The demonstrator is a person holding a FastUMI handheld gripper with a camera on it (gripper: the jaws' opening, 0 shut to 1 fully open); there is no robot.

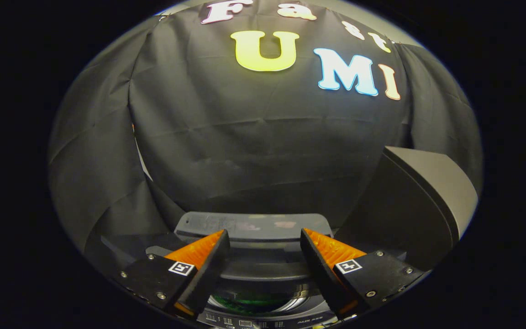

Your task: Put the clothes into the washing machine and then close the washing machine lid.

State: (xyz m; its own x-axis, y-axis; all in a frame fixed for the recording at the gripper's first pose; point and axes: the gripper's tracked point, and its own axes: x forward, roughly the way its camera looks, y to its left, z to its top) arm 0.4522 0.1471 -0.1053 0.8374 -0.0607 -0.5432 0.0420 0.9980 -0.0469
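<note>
The washing machine (263, 270) lies below and just ahead of my gripper (263, 232), which hangs over it, open, with nothing between its fingers. The machine's grey lid (254, 226) is up and stands beyond the fingertips, toward the back. Between the fingers and lower down I see the round drum opening with its shiny rim (300, 294). Something green, apparently clothing (256, 301), lies inside the drum, and most of it is hidden. The control panel (263, 322) runs along the machine's near edge.
A large dark box-like object (420, 201) stands to the right of the machine, close to the right finger. The black cloth wall (254, 146) hangs right behind the machine and wraps around both sides.
</note>
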